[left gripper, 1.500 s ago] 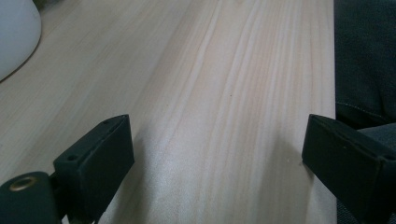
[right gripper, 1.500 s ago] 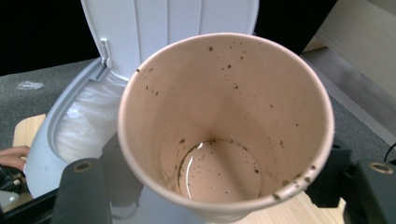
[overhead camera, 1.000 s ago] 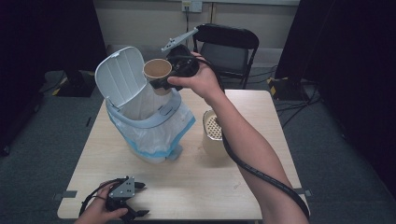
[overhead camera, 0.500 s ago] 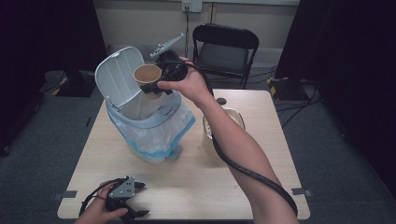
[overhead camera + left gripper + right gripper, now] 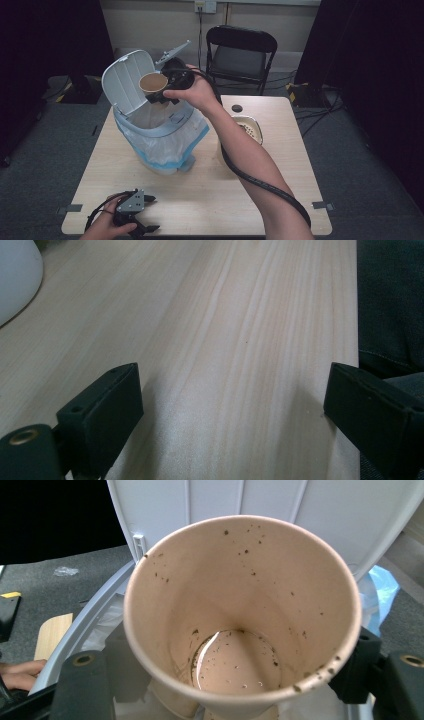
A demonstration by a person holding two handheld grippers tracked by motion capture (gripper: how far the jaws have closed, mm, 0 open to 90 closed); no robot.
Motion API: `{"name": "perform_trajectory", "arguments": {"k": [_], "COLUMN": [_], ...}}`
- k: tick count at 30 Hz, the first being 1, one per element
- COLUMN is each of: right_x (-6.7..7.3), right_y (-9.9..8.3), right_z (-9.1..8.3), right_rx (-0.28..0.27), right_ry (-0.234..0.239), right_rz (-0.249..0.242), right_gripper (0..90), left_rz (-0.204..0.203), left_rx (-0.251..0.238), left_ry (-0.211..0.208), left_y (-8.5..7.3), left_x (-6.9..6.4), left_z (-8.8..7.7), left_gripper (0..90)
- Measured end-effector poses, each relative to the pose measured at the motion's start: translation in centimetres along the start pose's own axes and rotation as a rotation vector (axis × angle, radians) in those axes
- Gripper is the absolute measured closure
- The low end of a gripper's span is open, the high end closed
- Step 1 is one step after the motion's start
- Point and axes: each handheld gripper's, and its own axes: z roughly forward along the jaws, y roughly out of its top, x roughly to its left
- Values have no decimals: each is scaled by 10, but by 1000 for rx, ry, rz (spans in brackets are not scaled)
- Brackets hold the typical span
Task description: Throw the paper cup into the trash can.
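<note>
Above lined bin [image 5: 165,131], empty speckled cup [image 5: 240,610]

The table [image 5: 200,200] offers its widest free stretch along the near edge, between the left gripper [image 5: 142,227] at the near left corner and the person's right forearm [image 5: 260,175], which crosses the middle diagonally toward the far left. The near right corner and right edge are bare wood. A bin [image 5: 160,135] with a plastic liner blocks the far left quarter; its raised lid [image 5: 125,82] walls off the far side of its mouth, and the paper cup [image 5: 152,82] in the right gripper [image 5: 167,92] hangs over that mouth. Near the right edge's far half sit a filter basket [image 5: 250,129] and a small dark cap [image 5: 237,108]. A chair [image 5: 240,57] stands beyond the far edge.
</note>
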Motion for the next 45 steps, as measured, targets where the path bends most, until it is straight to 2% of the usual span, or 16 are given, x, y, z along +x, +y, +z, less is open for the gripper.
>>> {"name": "perform_trajectory", "arguments": {"k": [2, 4, 10, 13, 20, 29, 37, 45], "right_x": [-1, -1, 0, 0, 3, 11, 13, 17], "right_y": [-2, -4, -8, -12, -24, -39, -56, -72], "right_z": [2, 3, -5, -18, -39, -63, -76, -87], "right_rx": [1, 14, 35, 10, -6, -4, 4, 22], "right_ry": [14, 22, 21, 22, 17, 20, 20, 13], "right_rz": [23, 50, 47, 47, 46, 41, 56, 45], "right_gripper": [242, 140, 138, 144, 143, 142, 143, 144], "left_rz": [0, 0, -1, -1, -2, -3, -1, -1], "left_rx": [0, 0, -8, -8, -8, -8, -7, -8], "left_ry": [0, 0, -2, -2, -2, -3, -4, -4], "left_y": [0, 0, 0, 0, 0, 0, 0, 0], "left_x": [0, 0, 0, 0, 0, 0, 0, 0], "left_z": [0, 0, 0, 0, 0, 0, 0, 0], "left_gripper": [82, 82, 82, 82, 82, 82, 80, 80]}}
